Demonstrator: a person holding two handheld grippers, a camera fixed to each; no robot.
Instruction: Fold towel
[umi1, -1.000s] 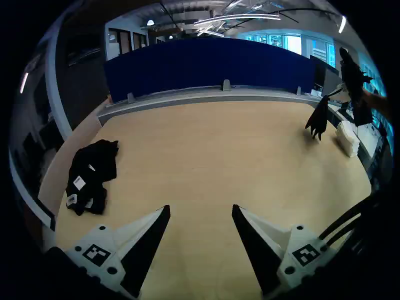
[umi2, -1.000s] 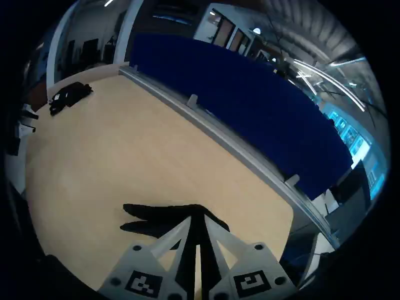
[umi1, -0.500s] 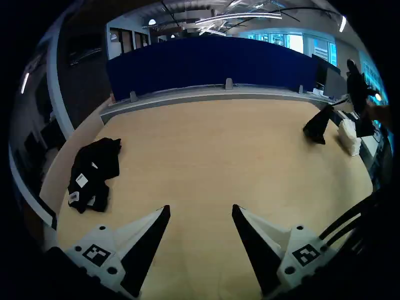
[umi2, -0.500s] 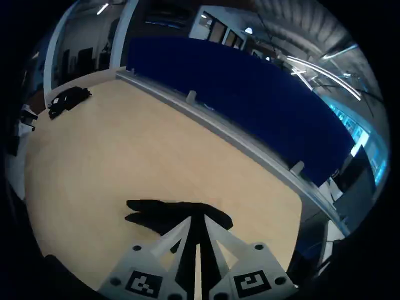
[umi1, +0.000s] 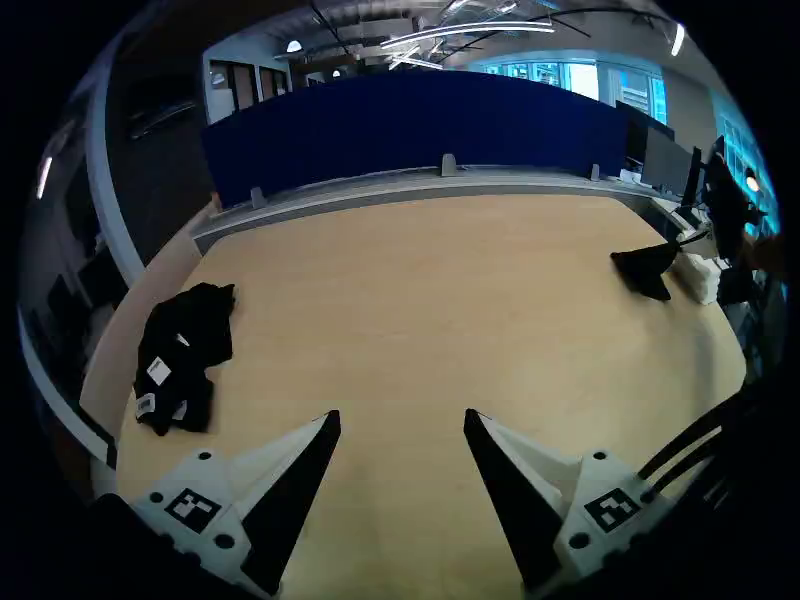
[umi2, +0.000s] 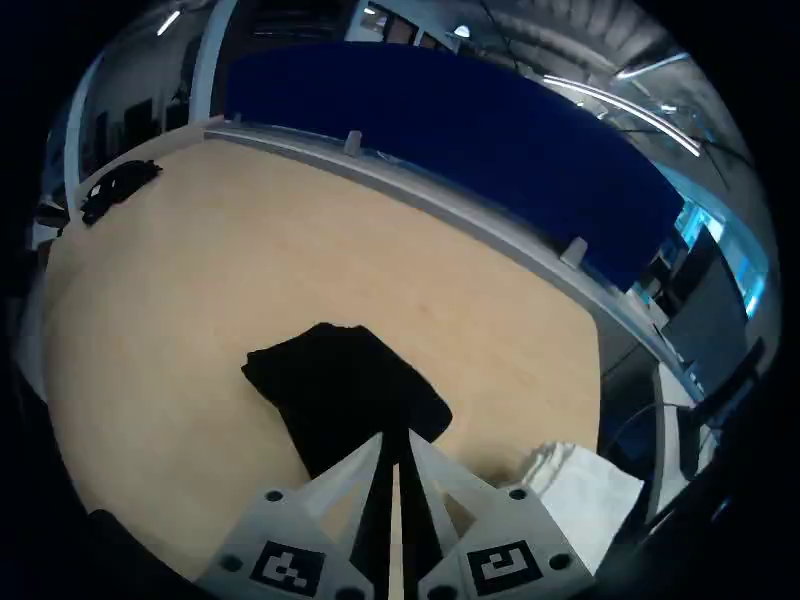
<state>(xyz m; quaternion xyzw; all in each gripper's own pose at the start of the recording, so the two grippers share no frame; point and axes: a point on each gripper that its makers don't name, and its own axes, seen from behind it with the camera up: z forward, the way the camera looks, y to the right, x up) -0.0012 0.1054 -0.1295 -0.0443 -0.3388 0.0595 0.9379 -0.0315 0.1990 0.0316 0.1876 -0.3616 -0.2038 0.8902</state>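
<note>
Jaws of right gripper (umi2: 396, 442) clenched on near edge of black towel (umi2: 340, 385), which lies limp and rumpled just ahead on table (umi2: 180, 280). Jaws of left gripper (umi1: 400, 415) released, holding nothing, with towel well ahead and to their right. Likely risks: soft cloth slipping from 1 narrow pinch, or bunching if dragged across smooth pale wood. White folded stack (umi2: 590, 495) just right of clenched jaws.

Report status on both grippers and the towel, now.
Left hand-held gripper open, holding nothing. Right hand-held gripper shut on black towel, laid on the table. White folded stack close beside it; black heap far off.
</note>
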